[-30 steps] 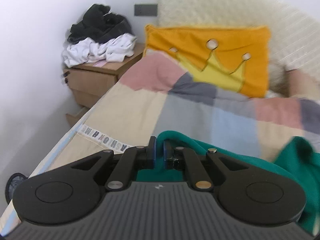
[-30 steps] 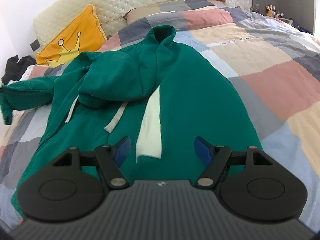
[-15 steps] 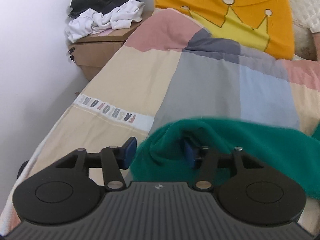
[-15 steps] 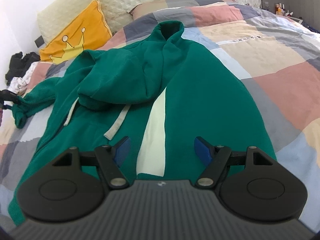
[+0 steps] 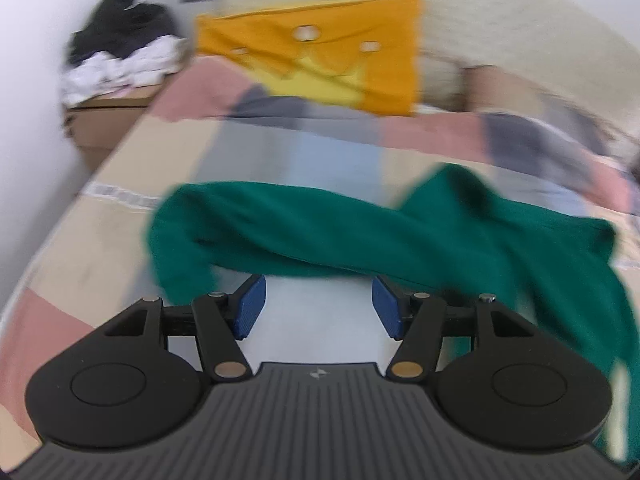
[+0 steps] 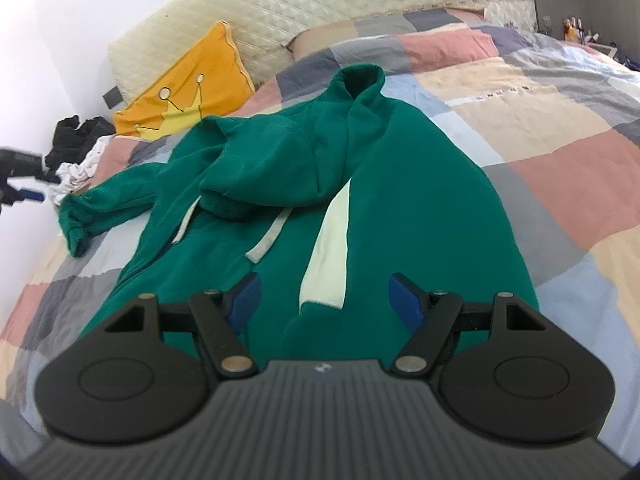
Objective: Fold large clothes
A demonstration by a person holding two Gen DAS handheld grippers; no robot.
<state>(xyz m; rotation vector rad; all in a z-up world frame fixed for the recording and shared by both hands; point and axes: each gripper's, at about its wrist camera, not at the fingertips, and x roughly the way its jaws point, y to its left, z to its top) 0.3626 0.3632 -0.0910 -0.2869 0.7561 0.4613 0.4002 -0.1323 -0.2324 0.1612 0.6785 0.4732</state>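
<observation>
- The left gripper [image 5: 318,304] has its blue pads [image 5: 250,306] apart and its jaws opening, with nothing between them; only pale quilt shows in the gap.
- Just beyond its tips lies the sleeve [image 5: 248,220] of the green hoodie [image 5: 460,232], cuff bunched, free of the pads.
- The right gripper [image 6: 324,300] hangs over the hoodie's lower part with jaws spread wide, gripping nothing.
- The hoodie lies spread on the patchwork quilt [image 6: 540,128], hood [image 6: 272,168] flopped over the chest, white drawstrings [image 6: 268,240] trailing, a pale stripe [image 6: 328,252] down the front.
- A yellow crown cushion [image 6: 188,92] leans on the quilted headboard [image 6: 260,12].
- Black and white clothes [image 5: 120,56] sit heaped on the wooden nightstand [image 5: 108,120].
</observation>
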